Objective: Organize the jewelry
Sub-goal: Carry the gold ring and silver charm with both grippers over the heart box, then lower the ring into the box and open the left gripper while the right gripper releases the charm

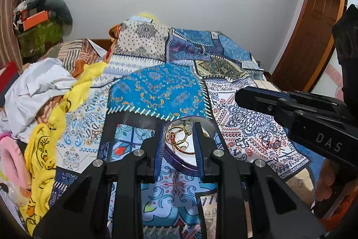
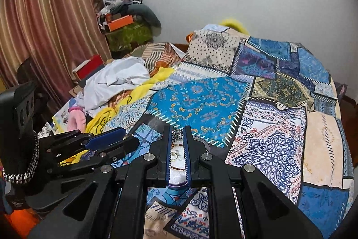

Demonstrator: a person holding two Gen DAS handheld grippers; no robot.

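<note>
A round purple-rimmed box (image 1: 190,168) with a white inside lies on the patchwork bedspread and holds gold bangles (image 1: 176,135) and a red band. My left gripper (image 1: 177,127) straddles the box's near wall, its jaws closed against it. In the right wrist view my right gripper (image 2: 177,130) hovers over the same box (image 2: 176,183) and pinches a small silver pendant (image 2: 177,133) between its tips. The right gripper also shows in the left wrist view (image 1: 248,96) to the right of the box. A red bracelet (image 1: 271,144) lies on the spread to the right.
A heap of white and yellow clothes (image 1: 44,91) and a pink item (image 1: 11,156) lie at the bed's left side. A wooden door (image 1: 311,33) stands at the right. Curtains (image 2: 44,26) and a cluttered stand (image 2: 125,31) are at the left.
</note>
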